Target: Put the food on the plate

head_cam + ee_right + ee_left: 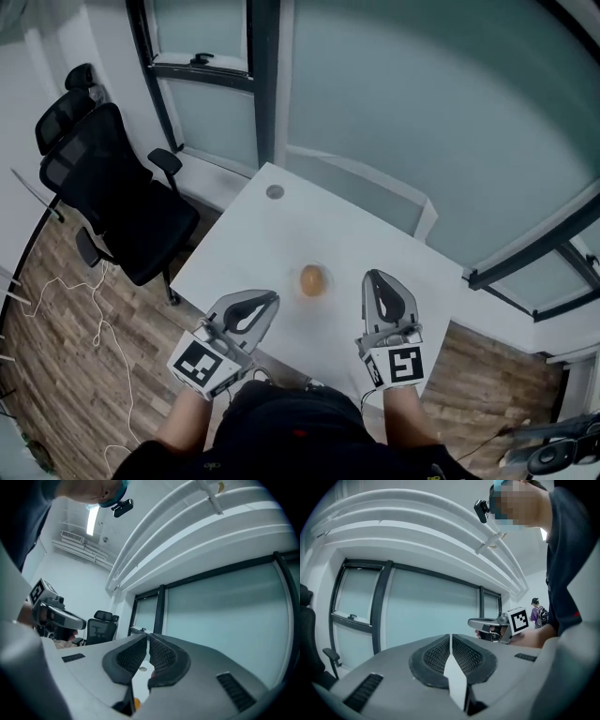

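In the head view an orange round piece of food (313, 279) sits on a small pale plate (329, 277) in the middle of the white table (281, 234). Both grippers are held level near my body, above the table's near edge and apart from the food. My left gripper (274, 297) (450, 640) is to the food's left, its jaws shut with nothing between them. To the right of the food, my right gripper (373, 276) (148, 641) is also shut and empty. Below its jaws in the right gripper view, a sliver of the food (136, 703) shows.
A black office chair (103, 187) stands left of the table on the wood floor, with white cables (94, 319) beside it. A grey round cap (275, 191) sits in the table's far corner. Frosted windows (422, 112) close off the far side. A person (539, 613) stands far behind.
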`<state>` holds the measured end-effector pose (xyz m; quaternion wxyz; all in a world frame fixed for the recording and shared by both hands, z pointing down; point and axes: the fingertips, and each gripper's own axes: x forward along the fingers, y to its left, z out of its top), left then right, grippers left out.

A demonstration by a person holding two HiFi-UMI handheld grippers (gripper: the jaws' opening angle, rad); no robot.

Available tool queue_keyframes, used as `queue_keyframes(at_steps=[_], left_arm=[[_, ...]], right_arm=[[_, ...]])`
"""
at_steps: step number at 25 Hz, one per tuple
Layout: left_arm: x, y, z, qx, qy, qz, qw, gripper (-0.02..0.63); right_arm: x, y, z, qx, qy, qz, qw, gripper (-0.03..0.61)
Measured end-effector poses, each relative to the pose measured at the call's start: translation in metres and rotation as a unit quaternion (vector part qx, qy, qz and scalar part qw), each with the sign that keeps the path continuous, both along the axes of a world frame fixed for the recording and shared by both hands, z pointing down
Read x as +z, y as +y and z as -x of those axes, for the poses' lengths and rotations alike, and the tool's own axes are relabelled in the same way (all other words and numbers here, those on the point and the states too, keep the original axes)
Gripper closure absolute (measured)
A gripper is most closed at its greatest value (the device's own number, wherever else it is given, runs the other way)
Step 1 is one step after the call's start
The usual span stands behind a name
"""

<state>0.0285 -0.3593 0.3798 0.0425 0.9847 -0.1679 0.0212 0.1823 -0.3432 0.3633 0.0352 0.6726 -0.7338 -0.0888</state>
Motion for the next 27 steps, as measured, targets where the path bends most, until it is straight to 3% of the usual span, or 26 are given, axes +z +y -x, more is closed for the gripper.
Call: queue_keyframes(at_steps=[8,27], left_arm=[[-0.026,0.016,-0.024,0.022,0.016,-0.028,0.9992,0.580],[-0.039,0.017,-0.019,0.017,0.024,-0.039,0.9988,0.580]], right_arm=[[-0.039,0.035,-0.011,0.002,0.009,-0.030,1.000,0.552],[-0.056,0.035,0.006,-0.035,0.016,-0.030,0.999,0.552]])
